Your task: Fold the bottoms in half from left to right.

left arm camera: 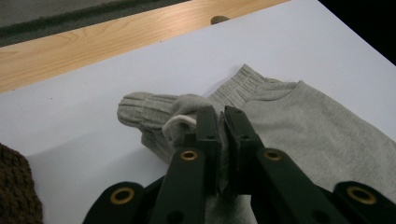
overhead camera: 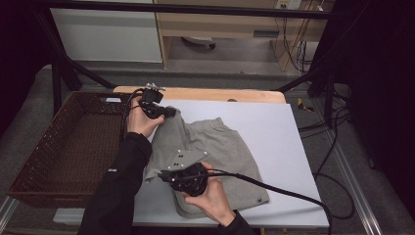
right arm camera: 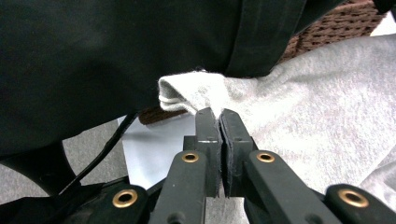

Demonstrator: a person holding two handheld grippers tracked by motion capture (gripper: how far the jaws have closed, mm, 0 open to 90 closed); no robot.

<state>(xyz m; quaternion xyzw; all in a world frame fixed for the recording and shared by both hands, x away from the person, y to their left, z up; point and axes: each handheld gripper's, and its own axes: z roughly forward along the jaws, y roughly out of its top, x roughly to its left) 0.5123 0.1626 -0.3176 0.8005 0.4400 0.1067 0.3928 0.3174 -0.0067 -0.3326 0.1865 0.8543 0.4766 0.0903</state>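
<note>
Lengthwise toward the table's right-near corner, grey shorts (overhead camera: 220,147), both hand-held grippers (left arm camera: 221,122) (right arm camera: 219,122) clenched on fabric.

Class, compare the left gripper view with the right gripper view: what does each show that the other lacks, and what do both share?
Left gripper view alone: the ribbed waistband of the grey shorts, the wooden table edge and the white sheet stretching away.

Right gripper view alone: a black sleeve across the top and the wicker basket behind.

Both: black jaws shut on grey fabric, left gripper and right gripper.

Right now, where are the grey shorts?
In the high view, the grey shorts lie mid-table on the white sheet, right of the brown basket.
</note>
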